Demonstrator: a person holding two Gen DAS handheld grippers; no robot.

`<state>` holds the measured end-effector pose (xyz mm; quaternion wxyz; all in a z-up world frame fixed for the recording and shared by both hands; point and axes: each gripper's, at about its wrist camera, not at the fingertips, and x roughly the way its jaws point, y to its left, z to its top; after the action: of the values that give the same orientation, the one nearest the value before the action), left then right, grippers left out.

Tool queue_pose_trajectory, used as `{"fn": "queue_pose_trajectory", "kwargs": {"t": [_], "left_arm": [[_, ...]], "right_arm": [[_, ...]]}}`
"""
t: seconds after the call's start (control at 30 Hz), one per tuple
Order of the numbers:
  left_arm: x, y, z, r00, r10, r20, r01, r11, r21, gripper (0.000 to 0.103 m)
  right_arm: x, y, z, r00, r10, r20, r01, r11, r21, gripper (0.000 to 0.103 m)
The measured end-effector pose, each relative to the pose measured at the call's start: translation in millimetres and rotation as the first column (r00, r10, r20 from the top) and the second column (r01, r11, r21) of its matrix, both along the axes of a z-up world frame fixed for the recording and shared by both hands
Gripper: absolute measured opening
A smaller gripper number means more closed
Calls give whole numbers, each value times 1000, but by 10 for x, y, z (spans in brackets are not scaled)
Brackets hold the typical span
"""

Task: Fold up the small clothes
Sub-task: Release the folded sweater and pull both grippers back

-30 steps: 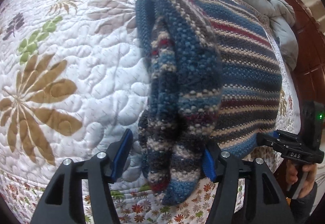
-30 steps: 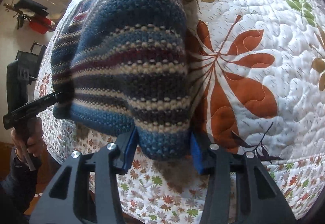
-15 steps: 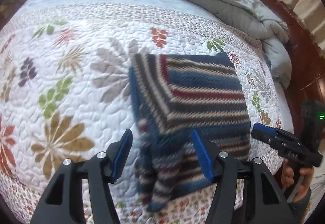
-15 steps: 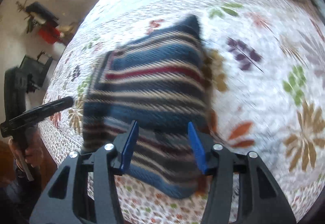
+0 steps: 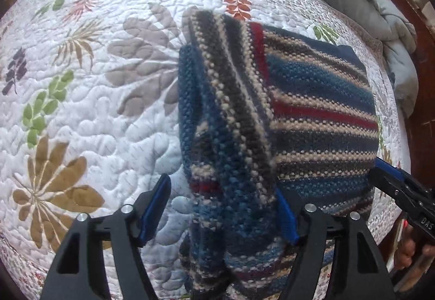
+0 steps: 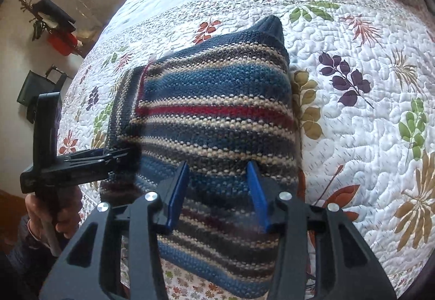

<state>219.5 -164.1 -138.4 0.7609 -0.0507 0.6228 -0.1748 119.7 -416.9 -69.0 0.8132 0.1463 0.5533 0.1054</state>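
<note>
Sweater (image 5: pixel 312 120), striped knit, lies on the quilted bed (image 5: pixel 89 120) near its front edge, a sleeve folded over the body. Half a second earlier both tools stood back above it; now the left tool (image 5: pixel 223 215) straddles the folded sleeve and the right tool (image 6: pixel 217 195) the near hem, jaws spread, gripping nothing. Judged: a further fold is being set up.

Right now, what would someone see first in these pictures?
The striped knitted sweater, blue, red and cream, lies in the middle of the bed, a flap folded over its left side. Under it spreads the white quilt with big coloured leaves. Both open grippers, left and right, reach over its near edge.
</note>
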Motion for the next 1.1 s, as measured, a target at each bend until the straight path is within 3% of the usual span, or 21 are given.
{"fn": "queue_pose_trajectory", "kwargs": {"t": [0.2, 0.3, 0.4, 0.47, 0.53, 0.7, 1.1], "left_arm": [[-158, 73, 244, 999, 17, 28, -16, 1000, -10, 70], [-364, 137, 450, 997, 9, 77, -10, 1000, 13, 70], [-632, 171, 672, 990, -1, 142, -3, 999, 33, 71], [-825, 165, 798, 982, -2, 188, -11, 998, 67, 72], [-1011, 154, 889, 973, -11, 232, -15, 994, 108, 77], [-1355, 136, 1040, 954, -34, 298, -18, 985, 170, 78], [-1922, 108, 1331, 906, -51, 420, -46, 975, 216, 83]], "right_arm": [[-187, -38, 161, 999, -40, 34, 38, 998, 48, 46], [-377, -14, 247, 999, -39, 37, 37, 998, 47, 49], [-612, 53, 363, 998, -37, 46, 37, 999, 4, 61], [-792, 99, 444, 997, -43, 61, 44, 999, -27, 79], [-950, 123, 509, 995, -61, 74, 65, 997, -47, 90], [-1254, 138, 603, 991, -96, 95, 101, 994, -46, 92], [-1791, 283, 616, 985, -135, 106, 146, 983, -107, 95]]}}
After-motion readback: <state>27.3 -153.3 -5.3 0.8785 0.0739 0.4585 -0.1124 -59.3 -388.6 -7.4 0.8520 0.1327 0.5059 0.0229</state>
